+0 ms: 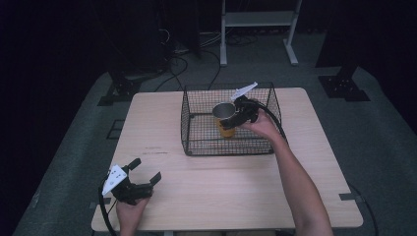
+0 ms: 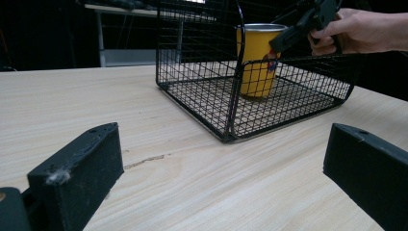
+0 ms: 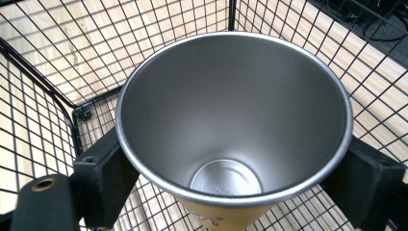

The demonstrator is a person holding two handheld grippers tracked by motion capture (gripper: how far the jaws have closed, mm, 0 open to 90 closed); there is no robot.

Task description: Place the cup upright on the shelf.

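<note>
Right gripper [image 1: 239, 114] is clamped on the yellow cup [image 1: 225, 120], jaws either side just under its rim, cup standing inside the wire basket [image 1: 196, 142]. I'd keep it upright and clear of the mesh. Left gripper [image 1: 142, 173] idles wide open, well away.

The embossed marking inside the cup [image 3: 226, 180] bottom is too faint to read.

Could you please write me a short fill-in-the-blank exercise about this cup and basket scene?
1. The yellow cup stands inside the wire ____.
2. The right gripper has its jaws around the ____.
3. The left gripper rests with its jaws ____.
4. The cup's inside is ____ of contents.

Missing words: basket; cup; open; empty
</note>
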